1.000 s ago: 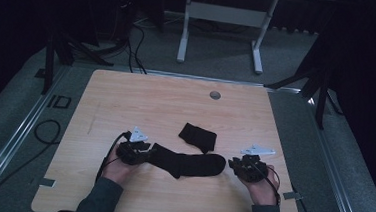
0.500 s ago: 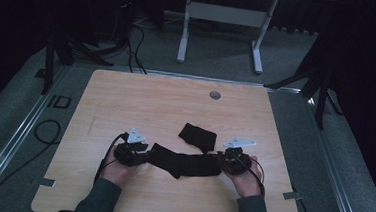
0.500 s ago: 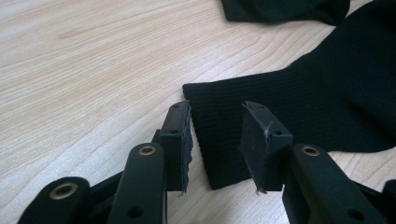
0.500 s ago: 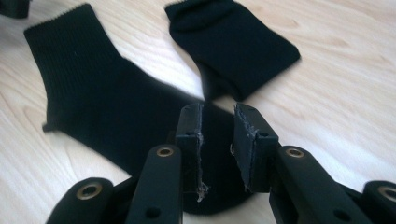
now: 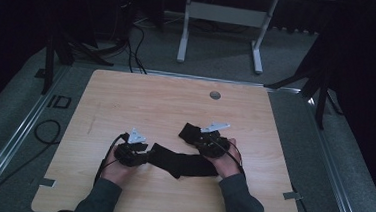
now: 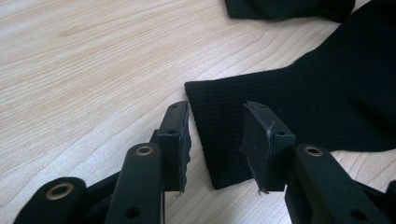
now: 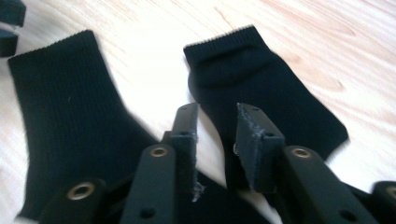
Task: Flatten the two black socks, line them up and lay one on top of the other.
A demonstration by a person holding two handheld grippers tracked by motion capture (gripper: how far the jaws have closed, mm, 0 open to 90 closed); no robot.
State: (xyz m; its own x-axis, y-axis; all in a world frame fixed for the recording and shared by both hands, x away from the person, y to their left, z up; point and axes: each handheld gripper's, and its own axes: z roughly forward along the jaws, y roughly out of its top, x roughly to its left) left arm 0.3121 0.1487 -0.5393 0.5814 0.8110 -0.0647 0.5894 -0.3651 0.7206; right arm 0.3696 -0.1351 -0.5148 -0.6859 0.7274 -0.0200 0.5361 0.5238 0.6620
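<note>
- Moved since the earlier frames: right claw [image 5: 207, 143] has travelled from the lower right of the high view toward centre, carrying the toe end of the long black sock [image 5: 182, 163] into a fold; its jaws have just been opening, with cloth lying between them but unpinched in the right gripper view.
- Long black sock: lies across the lower centre of the high view on the table [image 5: 126, 101], doubled at its right end; its ribbed cuff [image 6: 219, 126] points at the left claw.
- Second black sock [image 7: 261, 93]: short, flat, just above the folded one, at upper centre of the right gripper view.
- Left claw [image 6: 215, 135]: spread, jaws standing either side of the cuff's corner, pads not pressing on it.
- Step in hand, by judgement: folding the long sock; both grips look released.
- Next move calls for: a fresh pinch on the cuff or folded edge, then pairing.
- Hard to make out: fold layers in the dim high view; sock edges cut off at both gripper views' borders.
</note>
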